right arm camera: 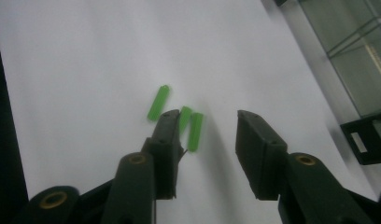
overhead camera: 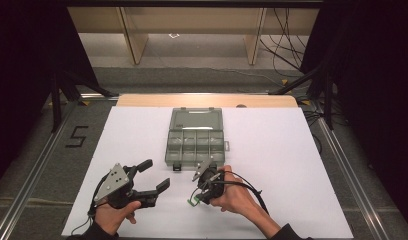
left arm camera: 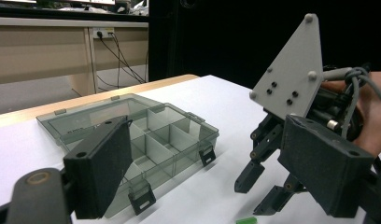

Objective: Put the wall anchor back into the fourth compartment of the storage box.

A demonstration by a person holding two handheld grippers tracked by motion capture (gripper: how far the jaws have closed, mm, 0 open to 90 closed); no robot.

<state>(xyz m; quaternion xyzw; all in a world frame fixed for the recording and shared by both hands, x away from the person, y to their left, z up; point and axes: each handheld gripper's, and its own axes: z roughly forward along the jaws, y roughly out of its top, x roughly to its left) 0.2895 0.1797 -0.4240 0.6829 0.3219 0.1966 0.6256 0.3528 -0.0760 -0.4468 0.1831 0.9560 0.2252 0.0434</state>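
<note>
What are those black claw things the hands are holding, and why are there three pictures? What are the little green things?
Those are grippers: tools with two black jaws that pinch, one in each of a person's hands. The high view looks down on the table. There the left gripper and the right gripper both have their jaws open, holding nothing. The other two pictures come from small cameras riding on each gripper. On the white table lies a clear plastic box with its lid open and small compartments inside. The right gripper's camera shows three little green sticks lying on the table, right by its open jaws.
</note>
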